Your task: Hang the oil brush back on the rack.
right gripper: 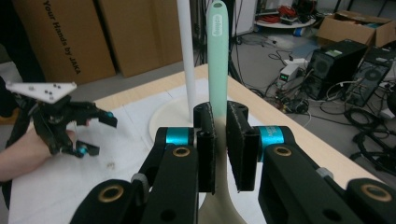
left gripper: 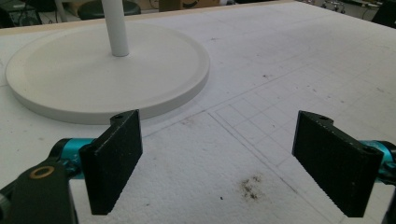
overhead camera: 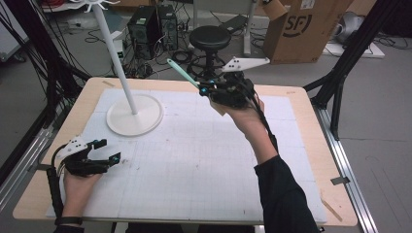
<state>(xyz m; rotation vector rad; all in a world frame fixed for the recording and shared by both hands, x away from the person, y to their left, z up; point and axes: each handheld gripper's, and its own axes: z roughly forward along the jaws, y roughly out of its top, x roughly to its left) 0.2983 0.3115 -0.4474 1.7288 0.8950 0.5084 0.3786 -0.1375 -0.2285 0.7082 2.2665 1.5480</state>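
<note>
My right gripper (overhead camera: 205,90) is raised over the far middle of the table, shut on a utensil with a mint-green handle (overhead camera: 182,73). In the right gripper view the handle (right gripper: 218,56) rises between the jaws of the right gripper (right gripper: 220,140), with a hanging hole near its tip and a cream lower part below. A white stand has a round base (overhead camera: 134,115) and a thin pole (overhead camera: 116,53) at the far left. My left gripper (overhead camera: 109,150) rests open near the left front edge, nothing between its pads (left gripper: 114,163). The stand's base (left gripper: 93,79) lies just beyond it.
A white gridded mat (overhead camera: 194,160) covers the wooden table. Beyond the far edge are a black stool (overhead camera: 210,38), computer towers (overhead camera: 153,29) and a cardboard box (overhead camera: 303,29). A black frame leg (overhead camera: 340,77) stands off the right side.
</note>
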